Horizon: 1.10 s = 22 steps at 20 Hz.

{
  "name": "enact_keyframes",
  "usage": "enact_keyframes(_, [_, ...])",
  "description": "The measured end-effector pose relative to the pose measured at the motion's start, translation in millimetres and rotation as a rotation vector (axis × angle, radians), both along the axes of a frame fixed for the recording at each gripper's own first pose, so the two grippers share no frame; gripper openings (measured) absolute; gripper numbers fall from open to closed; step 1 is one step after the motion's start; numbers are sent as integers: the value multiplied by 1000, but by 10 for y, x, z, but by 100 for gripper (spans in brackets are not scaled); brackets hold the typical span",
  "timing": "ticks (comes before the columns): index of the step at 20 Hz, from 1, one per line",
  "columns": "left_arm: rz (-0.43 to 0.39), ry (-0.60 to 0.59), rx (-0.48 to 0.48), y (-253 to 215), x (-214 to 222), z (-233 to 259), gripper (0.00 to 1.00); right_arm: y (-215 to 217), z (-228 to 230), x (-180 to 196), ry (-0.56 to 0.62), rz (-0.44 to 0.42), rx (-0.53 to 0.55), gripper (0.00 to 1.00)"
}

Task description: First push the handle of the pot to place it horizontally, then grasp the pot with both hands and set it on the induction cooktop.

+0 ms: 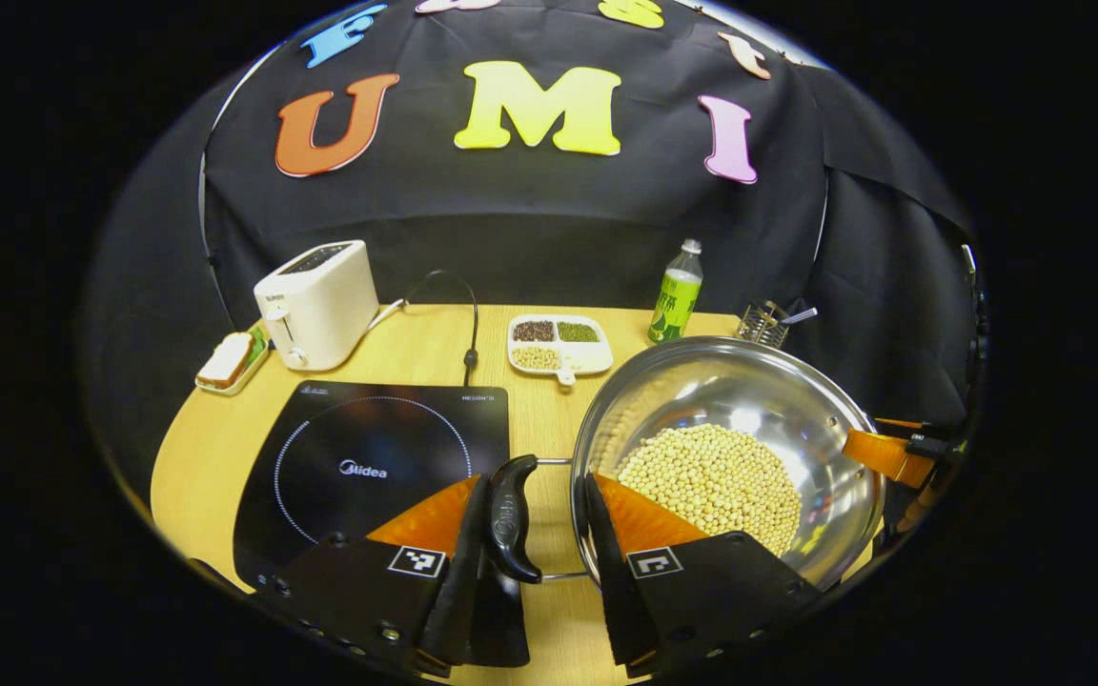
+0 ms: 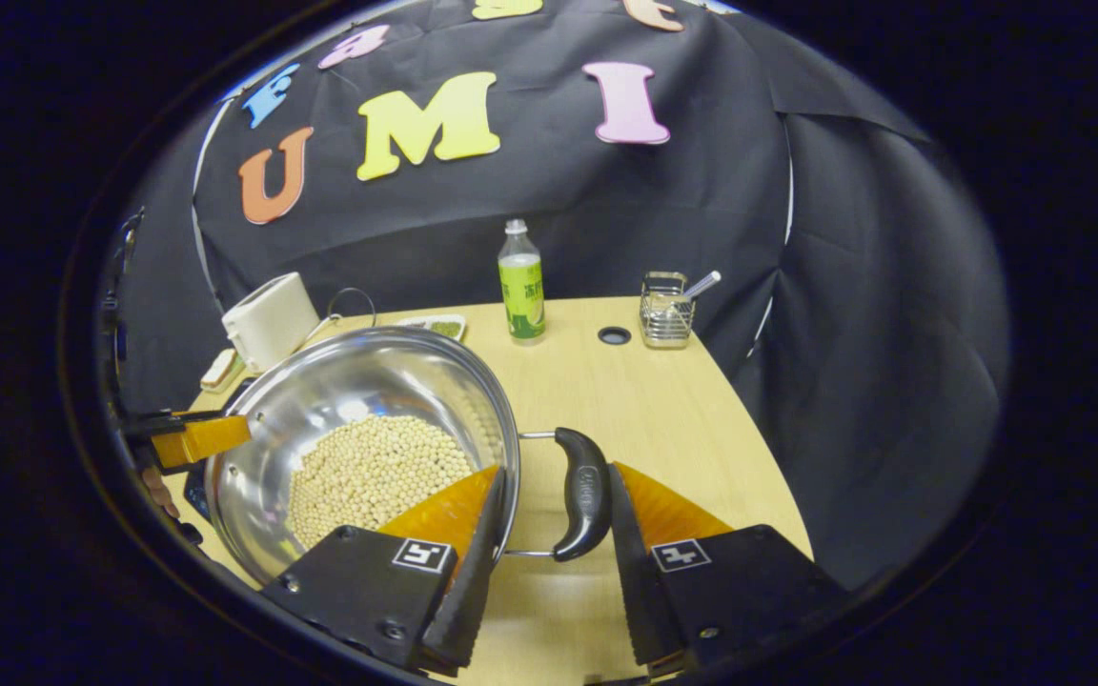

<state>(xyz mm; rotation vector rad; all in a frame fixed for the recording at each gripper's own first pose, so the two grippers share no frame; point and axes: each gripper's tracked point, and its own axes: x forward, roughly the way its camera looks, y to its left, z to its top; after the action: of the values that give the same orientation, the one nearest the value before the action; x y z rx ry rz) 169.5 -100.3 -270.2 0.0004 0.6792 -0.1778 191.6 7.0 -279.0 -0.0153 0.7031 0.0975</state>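
A pale wooden table under black cloth bears one round, shiny steel pot of smooth yellow beans, which sits just right of the flat, glassy black induction cooktop. The pot has two curved black handles: the left gripper stands open astride one, one finger touching it, and the right gripper open astride the other. Behind the pot stand one white toaster, one four-part dish holding dark, green and pale beans, one green-labelled bottle and one wire rack.

One pot, one induction cooktop, one toaster, one bottle, one divided dish, one wire caddy, two claws.
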Motion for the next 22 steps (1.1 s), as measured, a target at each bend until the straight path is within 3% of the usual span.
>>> enact_keyframes(12, [44,-129,-43,617,-682,1023,54,583,782,-715,-21,67,75,62])
enact_keyframes(13, [57,-138,-47,703,-716,1093,43,654,824,-729,-24,75,75,62])
enact_keyframes(14, [67,-145,-52,759,-726,1144,54,733,869,-740,-29,82,80,62])
enact_keyframes(15, [70,-153,-46,842,-759,1199,50,817,937,-766,-41,93,78,62])
enact_keyframes(22, [122,-150,-40,1410,-667,1216,51,1429,927,-613,-24,139,100,60])
